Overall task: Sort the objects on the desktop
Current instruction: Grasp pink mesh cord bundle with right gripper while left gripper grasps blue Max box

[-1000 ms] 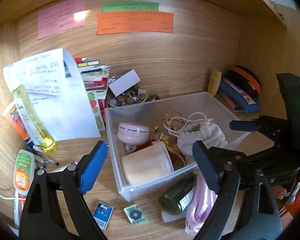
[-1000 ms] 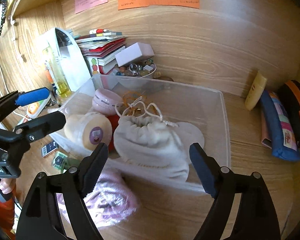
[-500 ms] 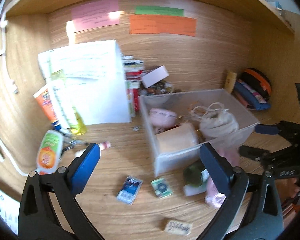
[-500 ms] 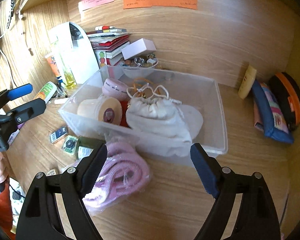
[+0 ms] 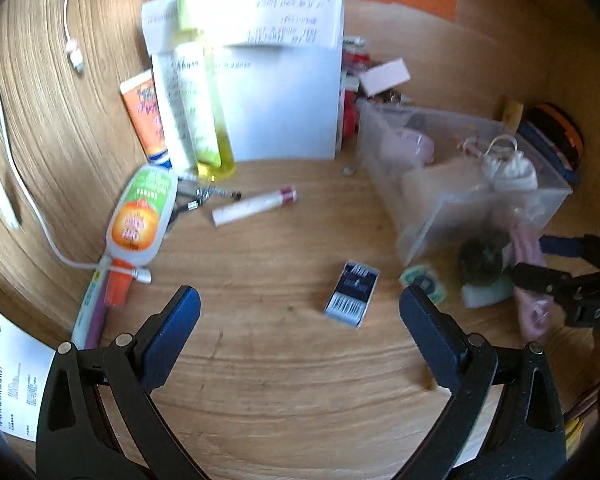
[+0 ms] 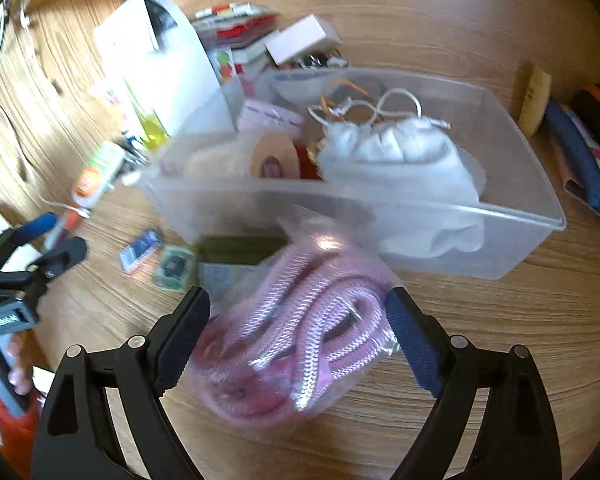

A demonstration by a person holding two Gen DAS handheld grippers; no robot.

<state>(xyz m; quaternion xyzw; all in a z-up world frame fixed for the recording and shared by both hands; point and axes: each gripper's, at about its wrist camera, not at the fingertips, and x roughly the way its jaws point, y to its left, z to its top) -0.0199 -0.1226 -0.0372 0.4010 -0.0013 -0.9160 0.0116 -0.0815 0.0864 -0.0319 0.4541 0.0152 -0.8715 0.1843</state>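
Right wrist view: right gripper jaws opening, straddling bagged pink rope, pads not visibly pressing it; rope lies on desk just in front of clear bin, dark green bottle beside it against the bin's front wall. Bin holds white drawstring pouch and tape roll. Left of bin: left gripper jaws wide apart, empty, over bare desk; small blue box just beyond it; white tube further back

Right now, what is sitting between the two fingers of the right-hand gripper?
A clear bag of pink rope lies on the desk between the fingers of the right gripper, whose jaws are opening. It is seen in the right wrist view, just in front of the plastic bin.
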